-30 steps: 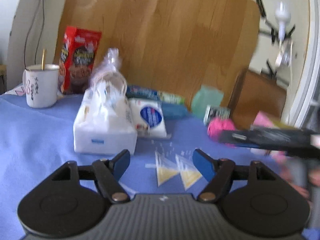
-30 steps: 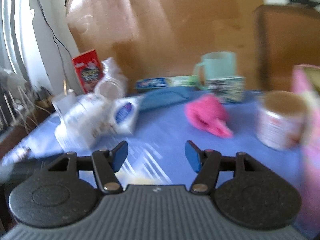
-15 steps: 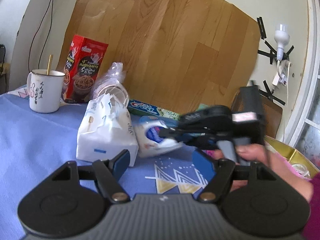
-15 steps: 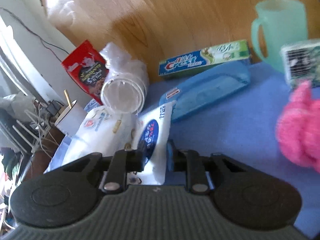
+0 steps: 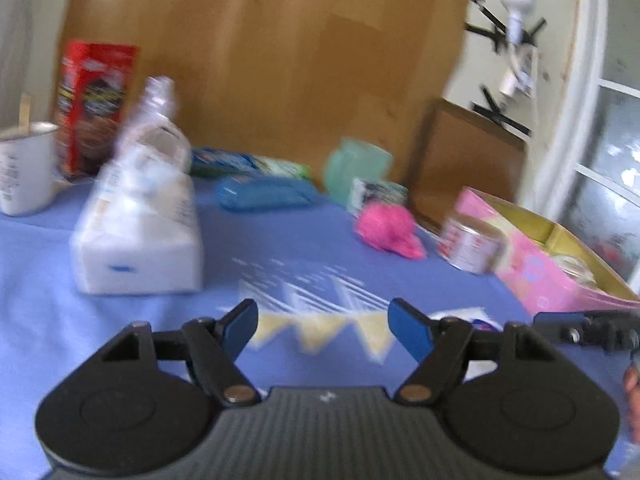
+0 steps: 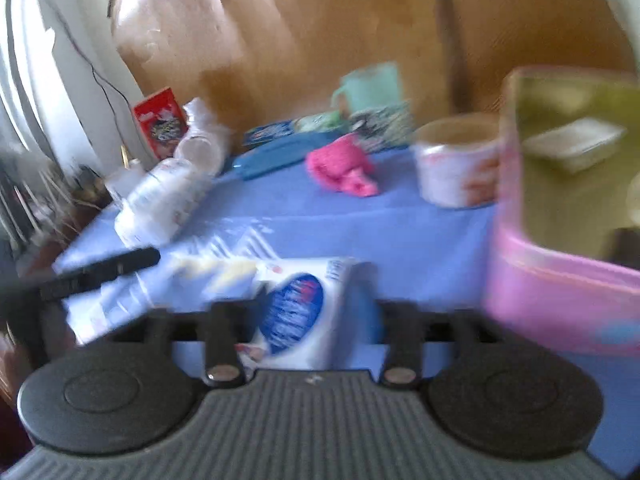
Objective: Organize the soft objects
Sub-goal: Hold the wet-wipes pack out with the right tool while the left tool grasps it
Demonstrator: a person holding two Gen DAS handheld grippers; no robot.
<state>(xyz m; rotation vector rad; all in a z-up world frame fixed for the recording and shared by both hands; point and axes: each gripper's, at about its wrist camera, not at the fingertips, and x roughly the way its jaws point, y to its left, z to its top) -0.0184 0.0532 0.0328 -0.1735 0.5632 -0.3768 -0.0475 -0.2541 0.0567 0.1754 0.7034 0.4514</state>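
Between opening right tongs (image 6: 316, 312), tissue pack (image 6: 304, 312)

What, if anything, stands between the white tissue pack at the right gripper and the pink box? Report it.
Nothing visible does. The white tissue pack sits between the opening jaws of the right gripper, and only bare blue tablecloth separates it from the pink box on its right.
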